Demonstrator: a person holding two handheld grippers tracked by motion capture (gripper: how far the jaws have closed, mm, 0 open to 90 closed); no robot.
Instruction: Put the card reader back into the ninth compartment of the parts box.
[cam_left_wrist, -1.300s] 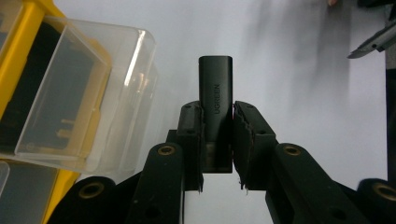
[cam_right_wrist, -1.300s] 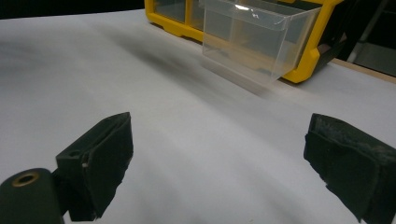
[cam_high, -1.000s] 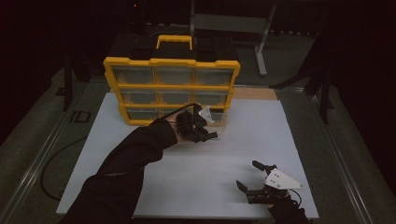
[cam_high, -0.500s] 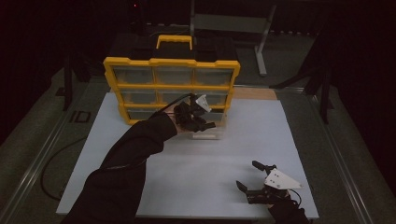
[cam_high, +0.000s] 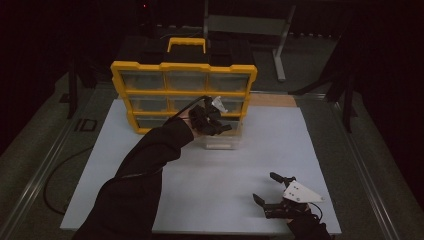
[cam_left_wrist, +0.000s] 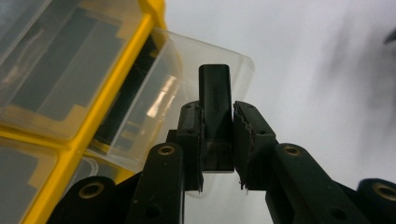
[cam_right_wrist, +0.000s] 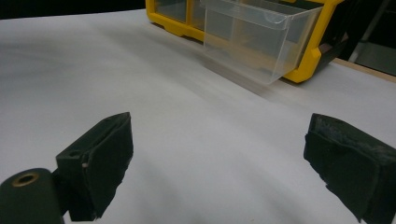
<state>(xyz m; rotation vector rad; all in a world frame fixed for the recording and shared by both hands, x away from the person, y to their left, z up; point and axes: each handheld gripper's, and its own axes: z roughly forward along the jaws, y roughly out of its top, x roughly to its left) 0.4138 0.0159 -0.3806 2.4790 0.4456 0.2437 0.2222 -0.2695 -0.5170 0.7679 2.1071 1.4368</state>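
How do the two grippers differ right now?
The left gripper is shut on a small black block above the pulled-out clear drawer; the right gripper is open and holds nothing. The left is up by the yellow organizer; the right sits near the table's front edge. Both have black jaws.

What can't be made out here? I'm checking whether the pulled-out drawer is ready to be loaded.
- Clear drawer, high view: its inside is hidden by the left tool and hand.
- Small black block, left gripper view: its lower end is hidden between the pads.
- Closed drawers of the yellow organizer, high view: contents too dim to tell.
- Right tool: open, nothing between its pads.
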